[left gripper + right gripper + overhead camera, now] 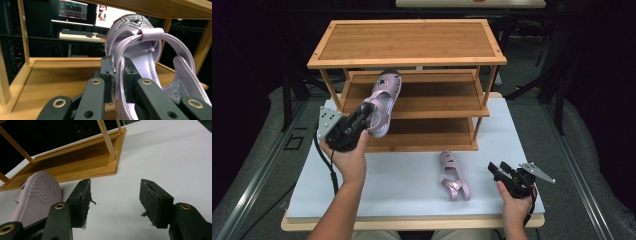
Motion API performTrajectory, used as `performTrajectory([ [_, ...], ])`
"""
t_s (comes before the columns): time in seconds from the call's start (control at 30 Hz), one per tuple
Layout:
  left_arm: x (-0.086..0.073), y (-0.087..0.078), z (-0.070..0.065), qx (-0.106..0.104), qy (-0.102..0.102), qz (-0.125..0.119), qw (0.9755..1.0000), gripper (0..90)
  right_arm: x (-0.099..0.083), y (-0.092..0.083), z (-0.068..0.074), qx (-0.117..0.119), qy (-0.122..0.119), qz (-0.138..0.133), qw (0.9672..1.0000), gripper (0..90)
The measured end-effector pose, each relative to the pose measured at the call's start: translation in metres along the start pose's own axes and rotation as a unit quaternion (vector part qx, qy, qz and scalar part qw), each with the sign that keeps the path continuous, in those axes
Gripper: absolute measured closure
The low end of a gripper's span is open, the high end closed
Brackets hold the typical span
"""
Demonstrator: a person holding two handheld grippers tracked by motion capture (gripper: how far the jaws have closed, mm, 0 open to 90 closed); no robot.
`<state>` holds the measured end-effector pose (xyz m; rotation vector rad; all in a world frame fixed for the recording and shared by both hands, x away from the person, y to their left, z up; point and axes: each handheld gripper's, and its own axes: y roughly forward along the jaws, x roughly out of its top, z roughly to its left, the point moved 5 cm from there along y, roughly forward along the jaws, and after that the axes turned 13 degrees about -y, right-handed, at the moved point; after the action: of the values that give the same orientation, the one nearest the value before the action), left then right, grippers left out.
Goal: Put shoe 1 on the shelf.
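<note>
A lilac sandal [383, 102] hangs in the air in front of the rack's middle shelf [432, 95], toe up and tilted toward it. My left gripper [362, 112] is shut on the sandal's side strap [119, 75], the pads pressing it from both sides. A second lilac sandal [453, 175] lies on its side on the white tabletop. In the right gripper view its ribbed sole [37, 197] is at the lower left. My right gripper [498, 170] rests low at the table's right, jaws apart with nothing between them [115, 202].
The three-tier bamboo shoe rack [407, 40] stands at the back of the white tabletop [412, 185]. Its bottom shelf [72, 162] lies ahead of the right gripper. Dark stands and monitors [75, 10] sit behind the rack.
</note>
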<state>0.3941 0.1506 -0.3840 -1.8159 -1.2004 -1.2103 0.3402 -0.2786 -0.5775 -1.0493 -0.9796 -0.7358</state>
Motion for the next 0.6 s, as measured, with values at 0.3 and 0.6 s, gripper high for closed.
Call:
performTrajectory([
  [0.3,-0.005,0.058,0.003,0.039,-0.029,0.022,0.9986,82.0,0.000,0.002,-0.003,0.002,0.009,-0.010,0.9999,42.0],
  [0.6,-0.009,0.098,-0.003,0.078,-0.024,0.033,0.9961,81.8,-0.001,0.002,-0.007,0.007,0.023,-0.012,0.9996,42.0],
])
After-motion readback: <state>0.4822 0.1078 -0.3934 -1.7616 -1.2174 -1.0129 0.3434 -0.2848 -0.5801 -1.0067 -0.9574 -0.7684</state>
